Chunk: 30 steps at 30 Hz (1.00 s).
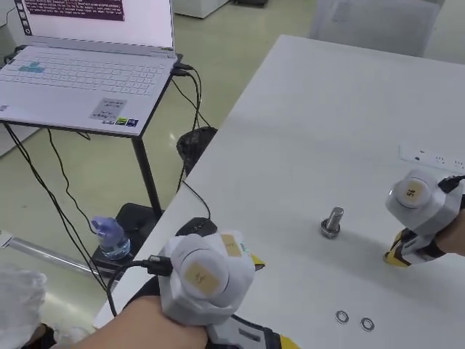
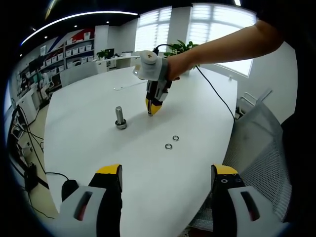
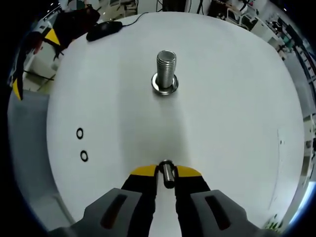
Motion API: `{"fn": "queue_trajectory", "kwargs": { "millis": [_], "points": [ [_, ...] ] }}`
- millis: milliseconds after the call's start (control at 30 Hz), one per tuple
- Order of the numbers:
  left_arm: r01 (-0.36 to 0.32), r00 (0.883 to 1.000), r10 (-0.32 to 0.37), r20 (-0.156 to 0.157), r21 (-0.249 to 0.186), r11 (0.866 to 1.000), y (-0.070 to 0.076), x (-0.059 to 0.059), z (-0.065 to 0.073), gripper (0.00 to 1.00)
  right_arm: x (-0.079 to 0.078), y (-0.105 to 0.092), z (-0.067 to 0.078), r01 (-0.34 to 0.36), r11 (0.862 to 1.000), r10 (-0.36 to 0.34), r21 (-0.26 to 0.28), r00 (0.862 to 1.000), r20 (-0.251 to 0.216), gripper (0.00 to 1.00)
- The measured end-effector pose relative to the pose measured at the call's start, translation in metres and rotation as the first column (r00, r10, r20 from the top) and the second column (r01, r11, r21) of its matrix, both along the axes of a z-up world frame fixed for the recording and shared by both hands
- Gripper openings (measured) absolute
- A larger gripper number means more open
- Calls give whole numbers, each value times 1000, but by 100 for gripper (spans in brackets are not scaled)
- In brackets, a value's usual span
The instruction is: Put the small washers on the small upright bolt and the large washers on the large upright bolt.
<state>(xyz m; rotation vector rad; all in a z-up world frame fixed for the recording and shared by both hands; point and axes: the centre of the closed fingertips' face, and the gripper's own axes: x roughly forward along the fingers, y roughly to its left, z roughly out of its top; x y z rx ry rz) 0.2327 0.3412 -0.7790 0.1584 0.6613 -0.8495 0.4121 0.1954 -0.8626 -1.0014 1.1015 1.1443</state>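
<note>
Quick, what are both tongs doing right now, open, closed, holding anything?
Left tongs: open, empty.
Right tongs: closed on the small bolt.

White table [image 1: 327,131], silver small bolt [image 3: 169,177], grey right tool [image 3: 167,171] — yellow tips

I see bright, even daylight from the windows [image 2: 217,19]. Shadows on the white bench [image 1: 327,145] are soft and faint. Both gripper views bend hard at their edges; the head view is sharp.
</note>
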Motion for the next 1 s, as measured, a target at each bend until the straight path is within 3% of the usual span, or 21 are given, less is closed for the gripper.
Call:
{"fn": "queue_trajectory", "kwargs": {
  "millis": [267,400,467,567,667,767,833,900,1000],
  "points": [
    [-12,1000,12,4,-4,1000,-1,-4,2,74,2,-2,9,10,1000,-11,19,1000,12,18],
    [-28,1000,28,-1,-47,999,-3,-4,9,71,3,1,23,13,999,-15,52,999,33,18],
    [-50,998,52,21,-82,995,-5,0,16,74,3,4,31,19,997,-22,74,999,40,18],
    [-57,998,58,5,-126,990,-11,-1,20,81,1,6,40,18,996,-23,86,998,53,18],
    [-55,998,56,12,-91,994,-12,-1,19,81,-4,9,50,0,995,-6,101,998,66,18],
    [-46,999,46,10,-2,999,-5,0,16,64,-12,11,58,-12,993,4,118,997,71,18],
    [-52,998,53,31,-13,999,-7,2,21,63,-14,11,61,-22,993,12,120,997,81,18],
    [-60,998,61,27,-48,997,-9,3,27,59,-11,10,60,-27,992,16,122,996,84,18],
    [-63,997,66,40,-57,996,-8,4,33,56,-12,11,64,-33,991,21,126,995,95,18]
  ]
}}
